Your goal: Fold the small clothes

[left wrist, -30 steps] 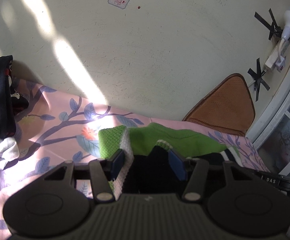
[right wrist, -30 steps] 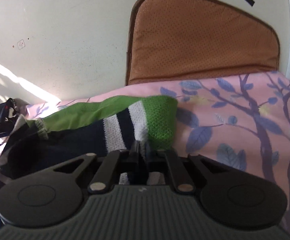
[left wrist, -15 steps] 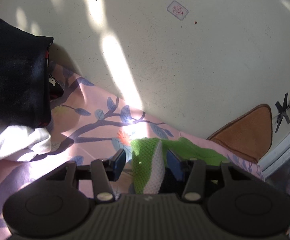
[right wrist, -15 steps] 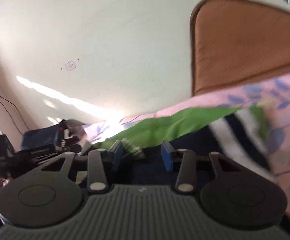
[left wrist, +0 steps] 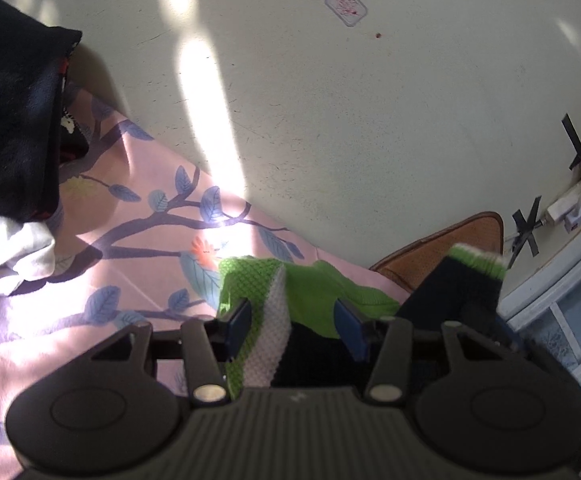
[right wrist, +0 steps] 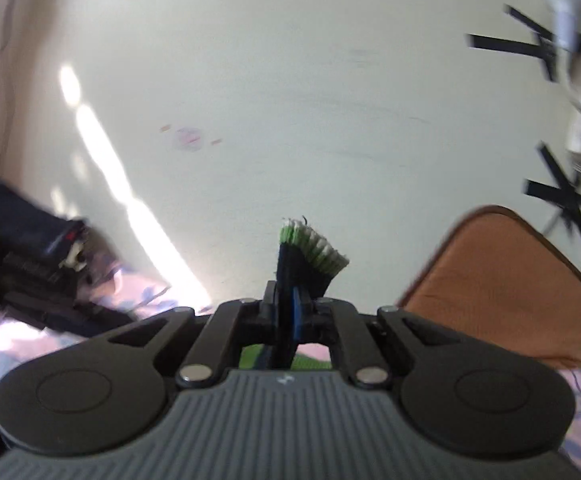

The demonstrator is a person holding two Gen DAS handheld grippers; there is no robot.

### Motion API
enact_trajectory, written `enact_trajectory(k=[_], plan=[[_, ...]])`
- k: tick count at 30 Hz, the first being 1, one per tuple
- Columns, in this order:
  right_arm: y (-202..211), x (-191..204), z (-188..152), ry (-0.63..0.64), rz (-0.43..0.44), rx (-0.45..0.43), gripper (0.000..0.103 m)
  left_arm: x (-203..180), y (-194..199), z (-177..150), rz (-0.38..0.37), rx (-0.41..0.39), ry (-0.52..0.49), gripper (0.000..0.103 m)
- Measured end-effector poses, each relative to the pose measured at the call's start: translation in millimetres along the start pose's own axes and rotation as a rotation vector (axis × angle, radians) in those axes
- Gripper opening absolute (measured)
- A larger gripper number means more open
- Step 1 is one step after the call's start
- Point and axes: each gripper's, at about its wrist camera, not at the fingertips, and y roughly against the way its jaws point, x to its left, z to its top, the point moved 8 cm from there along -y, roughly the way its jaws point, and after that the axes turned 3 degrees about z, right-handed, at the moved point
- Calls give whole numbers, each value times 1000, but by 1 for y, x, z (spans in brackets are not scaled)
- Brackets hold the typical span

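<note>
Now: right gripper [right wrist: 286, 312] clamps sweater [left wrist: 314, 292] cuff | hem between left gripper [left wrist: 296, 326] pads

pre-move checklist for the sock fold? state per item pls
1. Right claw shut on the sock cuff: ok.
2. Cuff lifted off the bedsheet: ok.
3. Left claw straddling the sock's green toe end: ok.
4. Left claw's pads pressing the toe end: not ok, gap on both sides.
5. Sock flat along its length: cannot tell, middle hidden.
6. Dark clothes pile apart from the sock: ok.
</note>
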Motion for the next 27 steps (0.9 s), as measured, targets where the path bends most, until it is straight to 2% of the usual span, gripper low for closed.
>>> enact_trajectory(k=[2, 3, 4, 5, 6, 7, 9, 11, 14, 15, 17, 18, 19, 22, 25, 26, 27], plan=[[-8, 44, -20, 118, 156, 89, 12, 6, 3, 3, -1, -8, 23, 46], [-10, 64, -32, 144, 249, 139, 12, 7, 4, 3, 1, -12, 21, 46], [-9, 78, -41, 145, 334, 178, 18, 6, 6, 4, 1, -16, 14, 46], [-5, 91, -49, 134, 412, 208, 18, 5, 6, 3, 0, -17, 6, 46], [-1, 94, -50, 128, 425, 201, 23, 4, 5, 2, -2, -14, -5, 46], [3, 89, -46, 107, 425, 185, 40, 2, 4, 1, -1, -8, -18, 46], [8, 63, -34, -36, 450, 168, 52, -2, 2, -3, 10, 3, -50, 46], [9, 32, -23, -182, 402, 146, 52, -5, 0, -7, 15, 12, -83, 46], [16, -21, -30, -341, 315, 141, 51, -10, -2, -11, 43, 12, -138, 48], [16, -37, -39, -372, 270, 168, 51, -10, -4, -13, 68, 17, -159, 48], [8, -70, -70, -426, 133, 275, 50, -5, -13, -19, 141, 44, -198, 46], [2, -83, -90, -439, 68, 348, 34, -1, -18, -23, 184, 67, -214, 43], [2, -92, -98, -453, 47, 336, 27, 0, -20, -24, 206, 51, -246, 45], [14, -101, -88, -541, 77, 337, 31, -3, -16, -24, 215, 37, -269, 44], [22, -113, -52, -468, 77, 239, 34, -2, -8, -16, 191, 0, -233, 44], [16, -118, -40, -451, 73, 227, 34, -1, -6, -14, 187, -9, -217, 44], [7, -126, -33, -434, 69, 228, 39, 1, -6, -12, 188, -14, -204, 45]])
